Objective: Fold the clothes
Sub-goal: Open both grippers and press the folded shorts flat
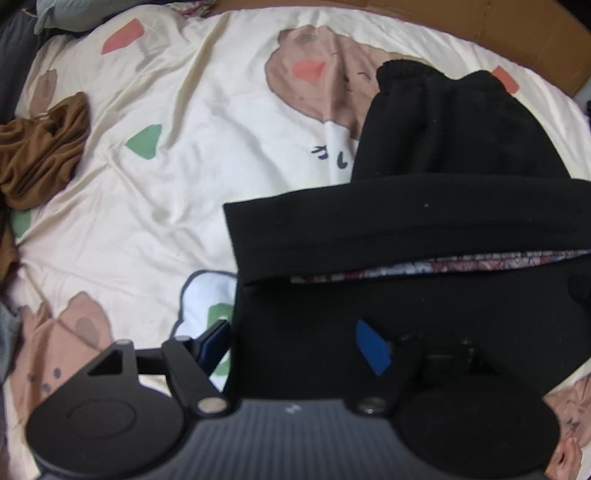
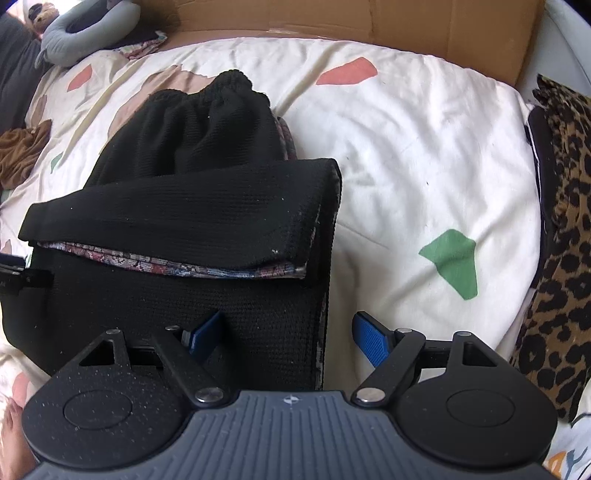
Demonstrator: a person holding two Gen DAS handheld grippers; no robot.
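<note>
Both tongs are spread wide right now with nothing pinched — my left gripper (image 1: 295, 343) straddles the near left edge of the black knit garment (image 2: 177, 206), one blue pad off on the bedsheet (image 1: 166, 177) and the other over the fabric, and my right gripper (image 2: 286, 336) does the same at the garment's near right edge. That garment lies in the middle of the bed, waistband end bunched up at its far side, with one flap already laid across its middle so a strip of patterned lining (image 2: 166, 264) peeks out under the fold. I'd guess I'm set up this way to grab the two near corners at once and bring the bottom part up over that flap — an even pull keeps the fold square. Left of the garment there's a crumpled brown top (image 1: 40, 151), and right of it a leopard-print piece (image 2: 565, 229), probably waiting their turn. Cardboard (image 2: 351, 18) lines the bed beyond it.
</note>
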